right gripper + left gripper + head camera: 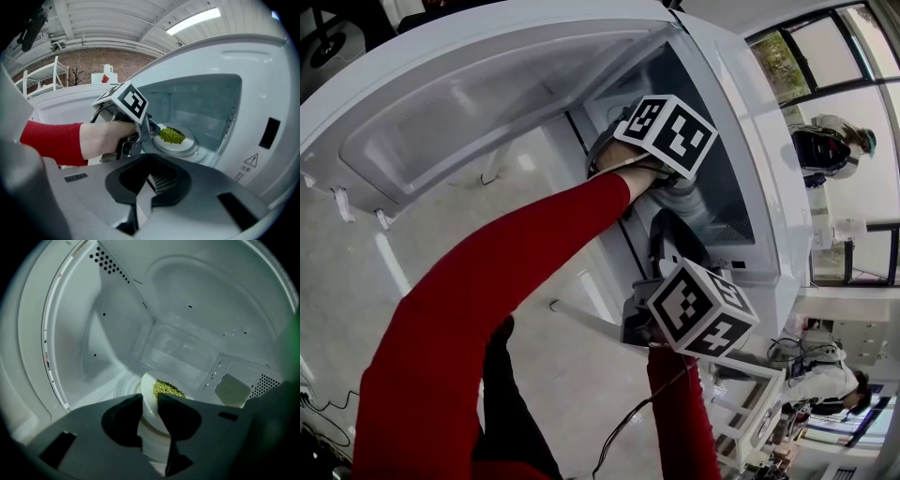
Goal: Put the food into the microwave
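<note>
Left gripper (150, 401) is inside the white microwave oven (750, 187). Its jaws stand apart astride the near rim of the round white plate (148, 386), which sits on the turntable and carries a heap of small green food (168, 390). Risk: a skewed or tilted pull-back could hook the rim, dragging the plate or spilling food. Right gripper (146, 190) hangs outside, jaws together, empty. The head view hides the plate, and pad-to-rim contact is hard to judge.
</note>
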Motion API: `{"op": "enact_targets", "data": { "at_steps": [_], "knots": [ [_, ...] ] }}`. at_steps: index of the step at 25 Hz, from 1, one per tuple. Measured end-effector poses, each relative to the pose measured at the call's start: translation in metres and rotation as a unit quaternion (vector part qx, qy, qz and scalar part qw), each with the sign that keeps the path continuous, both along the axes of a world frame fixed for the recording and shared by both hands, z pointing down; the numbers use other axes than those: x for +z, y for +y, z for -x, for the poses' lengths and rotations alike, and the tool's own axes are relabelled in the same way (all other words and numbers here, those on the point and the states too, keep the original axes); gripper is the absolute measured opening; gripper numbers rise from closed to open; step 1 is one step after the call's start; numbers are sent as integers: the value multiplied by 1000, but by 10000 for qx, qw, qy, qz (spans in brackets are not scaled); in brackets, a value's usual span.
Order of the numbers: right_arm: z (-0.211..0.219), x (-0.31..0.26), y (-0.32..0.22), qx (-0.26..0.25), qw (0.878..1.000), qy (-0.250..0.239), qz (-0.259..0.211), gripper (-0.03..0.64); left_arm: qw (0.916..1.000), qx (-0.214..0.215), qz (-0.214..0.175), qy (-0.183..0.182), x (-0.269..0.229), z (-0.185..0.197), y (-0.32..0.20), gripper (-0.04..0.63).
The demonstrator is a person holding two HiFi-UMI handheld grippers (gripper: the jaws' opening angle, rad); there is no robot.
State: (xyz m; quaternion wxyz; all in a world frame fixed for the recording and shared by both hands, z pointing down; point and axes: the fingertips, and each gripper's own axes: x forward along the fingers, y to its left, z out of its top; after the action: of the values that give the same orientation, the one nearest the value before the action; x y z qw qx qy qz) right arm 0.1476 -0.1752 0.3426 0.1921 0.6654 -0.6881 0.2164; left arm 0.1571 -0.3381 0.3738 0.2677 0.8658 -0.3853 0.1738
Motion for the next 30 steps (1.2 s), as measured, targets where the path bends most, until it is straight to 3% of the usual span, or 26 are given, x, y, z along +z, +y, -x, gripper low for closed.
{"op": "enact_targets", "data": {
  "at_steps": [8,19,27,30],
  "knots": [
    [1,0,0,-21,10000,21,-1,14,9999,22,-23,-108,4,3,-5,107],
    [0,3,1,-7,10000,4,50,14,9967,90,-475,-655,6,0,-3,115],
    [-2,3,3,6,10000,-23,41,14,9894,118,-963,-1079,5,0,-1,114],
    [-3,4,4,9,10000,-26,38,14,9811,207,-1340,-1380,4,0,-1,114]
  ]
}}
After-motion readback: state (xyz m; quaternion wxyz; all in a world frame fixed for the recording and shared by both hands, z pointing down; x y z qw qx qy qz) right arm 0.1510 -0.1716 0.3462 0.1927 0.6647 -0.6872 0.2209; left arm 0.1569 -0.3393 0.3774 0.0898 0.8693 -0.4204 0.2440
